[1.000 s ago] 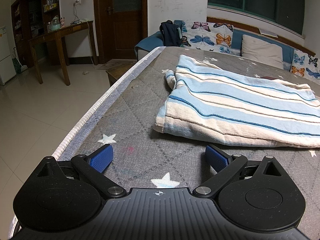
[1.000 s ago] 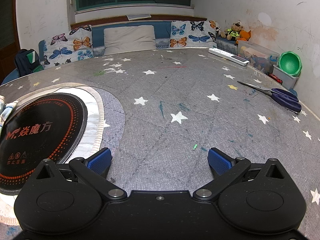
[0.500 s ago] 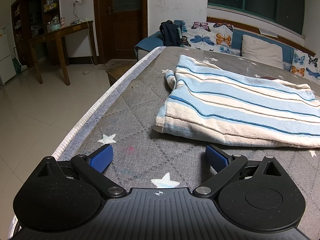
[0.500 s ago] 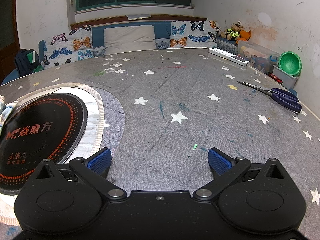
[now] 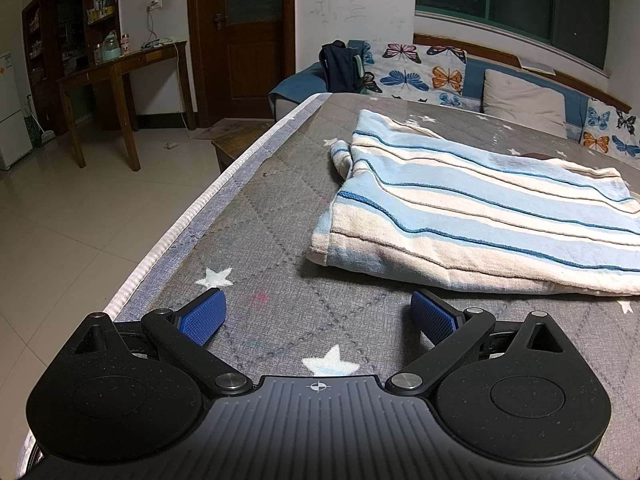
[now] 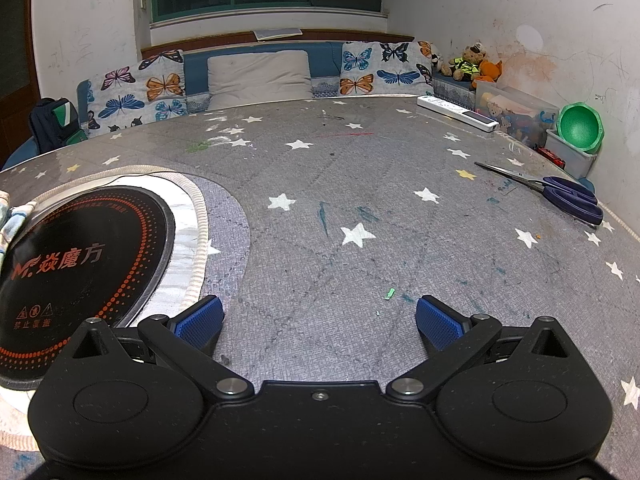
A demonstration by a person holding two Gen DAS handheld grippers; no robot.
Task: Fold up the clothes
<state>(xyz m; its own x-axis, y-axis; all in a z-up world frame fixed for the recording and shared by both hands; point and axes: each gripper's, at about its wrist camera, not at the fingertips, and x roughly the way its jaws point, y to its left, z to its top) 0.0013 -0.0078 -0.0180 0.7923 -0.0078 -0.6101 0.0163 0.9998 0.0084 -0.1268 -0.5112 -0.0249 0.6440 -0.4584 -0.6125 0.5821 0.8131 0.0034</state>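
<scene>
From the left wrist view, the left gripper [image 5: 318, 316] sits low over the desk [image 5: 256, 240], its two blue ribbed pads spread wide with nothing between them. Just ahead and to the right of it lies one striped garment [image 5: 472, 216], a soft knit in pale blue, cream and thin dark-blue lines. It is folded into a flat, roughly rectangular stack, its long axis running from near the right pad away to the right and slightly back, stripes following that same line. Its nearest edge is close to the right pad but not touching it. The desk wears a grey quilted cover with white stars and a ribbed white border along the left edge.

From the right wrist view, the right gripper [image 6: 320, 318] also stands open and empty, pads well apart over the starred cover. To its left is one round black induction plate [image 6: 76, 264] with orange dotted rings, set in a circular braided trim. At the far left edge a scrap of the striped garment [image 6: 14, 220] shows. Far ahead to the right lie one pair of blue-handled scissors [image 6: 560, 192] and one white remote [image 6: 458, 113].
</scene>
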